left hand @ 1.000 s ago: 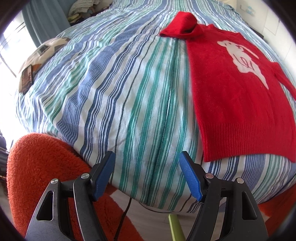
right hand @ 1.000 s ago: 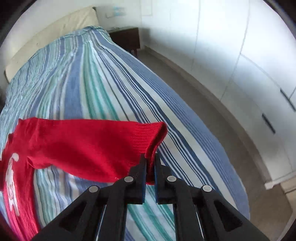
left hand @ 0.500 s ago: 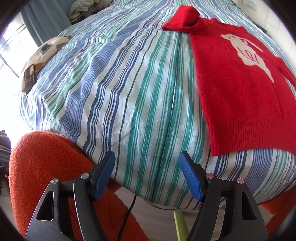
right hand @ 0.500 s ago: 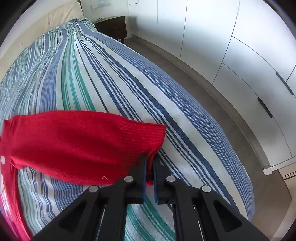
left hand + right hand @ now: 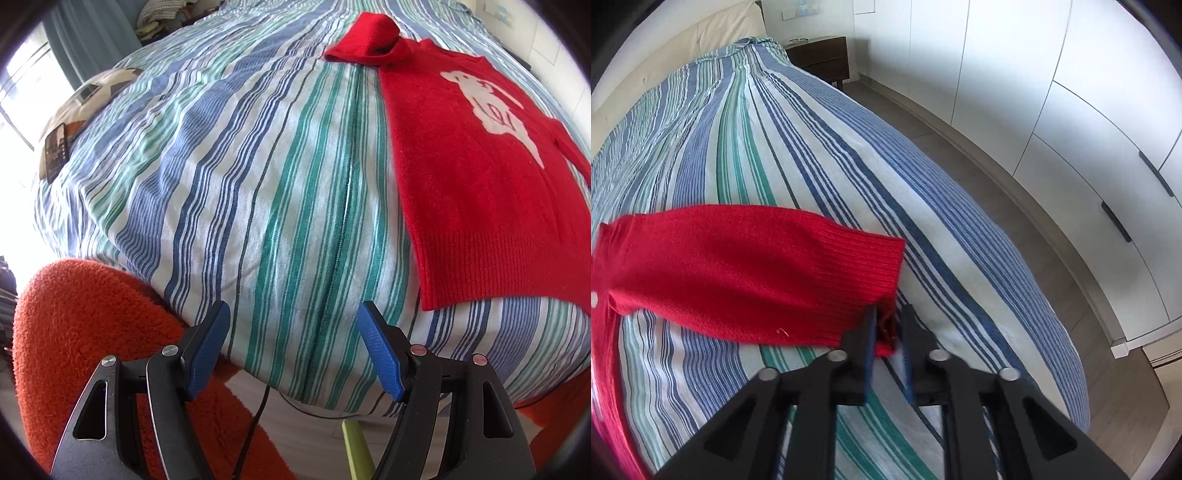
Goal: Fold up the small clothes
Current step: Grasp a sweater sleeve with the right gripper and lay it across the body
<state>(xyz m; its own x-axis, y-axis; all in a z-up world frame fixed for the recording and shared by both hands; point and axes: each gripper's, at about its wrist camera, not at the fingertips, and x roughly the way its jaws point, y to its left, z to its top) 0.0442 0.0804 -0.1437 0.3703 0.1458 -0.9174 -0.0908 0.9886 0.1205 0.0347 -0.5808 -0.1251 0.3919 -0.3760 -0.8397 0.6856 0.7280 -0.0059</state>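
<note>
A small red knitted sweater [image 5: 480, 192] lay flat and face up on the striped bed [image 5: 258, 184], a white animal figure [image 5: 491, 107] on its chest and the ribbed hem towards the foot of the bed. One sleeve [image 5: 365, 37] lay bunched at the far shoulder. The other sleeve [image 5: 746, 273] stretched straight out sideways over the cover, its ribbed cuff [image 5: 871, 280] at the outer end.

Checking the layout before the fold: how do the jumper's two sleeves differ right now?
The right sleeve lies stretched out straight across the striped bedcover; the left sleeve is bunched up by the shoulder. The right sleeve's cuff sits between the right claw's jaws, which have just been opening; the left sleeve is far from the open left claw. Both are red knit on the bed.
</note>
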